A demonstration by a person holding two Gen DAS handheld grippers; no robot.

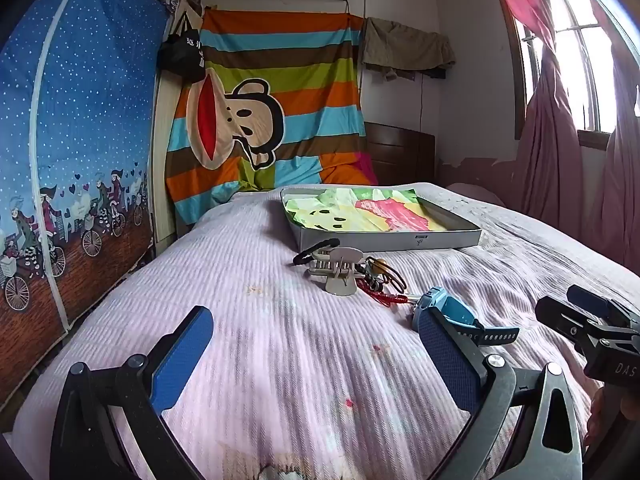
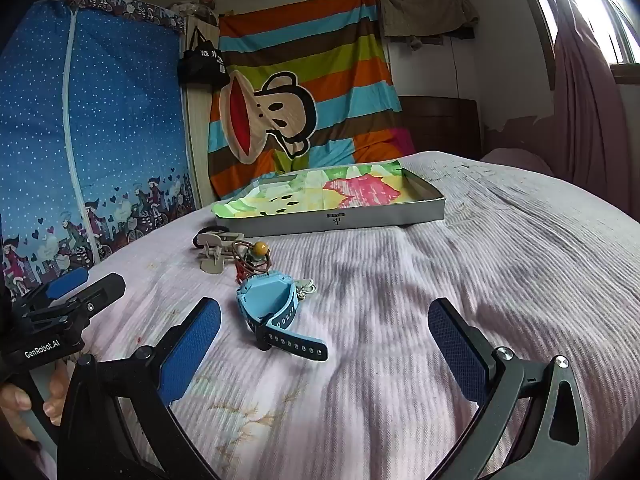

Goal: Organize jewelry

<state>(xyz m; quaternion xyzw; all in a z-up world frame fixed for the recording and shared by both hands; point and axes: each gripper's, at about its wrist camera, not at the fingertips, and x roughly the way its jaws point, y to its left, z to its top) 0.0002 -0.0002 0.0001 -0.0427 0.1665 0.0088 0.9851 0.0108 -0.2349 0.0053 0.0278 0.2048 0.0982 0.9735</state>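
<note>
Both my grippers, left [image 1: 316,360] and right [image 2: 324,352], have jaws wide, empty. Watch [image 2: 276,312] lies on bed [image 2: 480,280] just ahead of right jaws, strap trailing toward them; right is nearer. Tray [image 2: 400,216] lies beyond.

Both wrist cameras look forward and slightly down, low over the bed [image 1: 280,340]. They sit side by side, sharing the watch [image 2: 268,304], clip [image 1: 340,272] and tray [image 2: 344,216].
</note>
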